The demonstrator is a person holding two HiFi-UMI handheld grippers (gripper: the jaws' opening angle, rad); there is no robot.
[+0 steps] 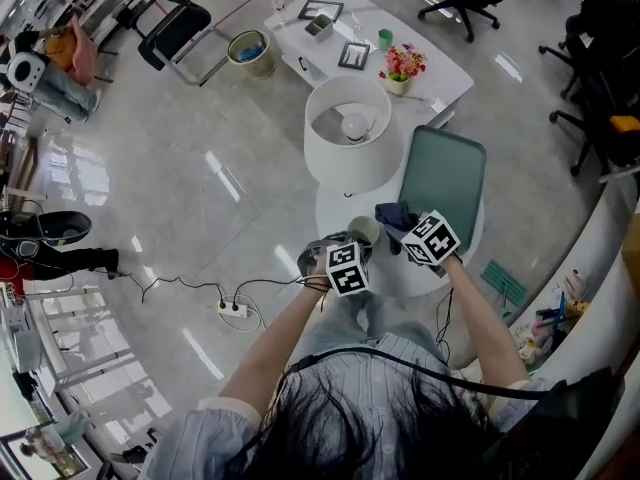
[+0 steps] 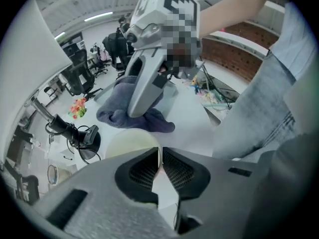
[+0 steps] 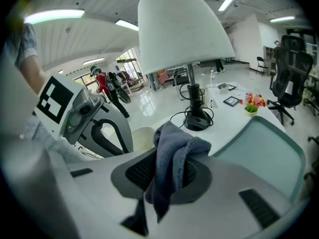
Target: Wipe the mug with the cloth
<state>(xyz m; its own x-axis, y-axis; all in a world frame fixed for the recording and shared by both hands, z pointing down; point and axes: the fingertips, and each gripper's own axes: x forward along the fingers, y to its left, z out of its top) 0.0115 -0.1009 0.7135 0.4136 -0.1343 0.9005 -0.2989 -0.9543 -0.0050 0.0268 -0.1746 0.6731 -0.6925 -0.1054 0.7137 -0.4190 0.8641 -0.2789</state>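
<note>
Round table [image 1: 332,211], fleecy cloth [image 3: 174,153], smooth mug [image 2: 130,144].

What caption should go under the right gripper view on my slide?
The right claw pinches a grey-blue cloth, with a white lamp behind it.

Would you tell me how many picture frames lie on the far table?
2 picture frames: one at the far edge of the table, one beside the flowers. The lampshade may hide others.

Head view: overhead, looking steeply down on the white table [image 1: 395,280]. Left and right gripper views: low and close, behind their own jaws, aimed inward; both take in the cloth [image 3: 174,153] and lamp [image 3: 182,29].
</note>
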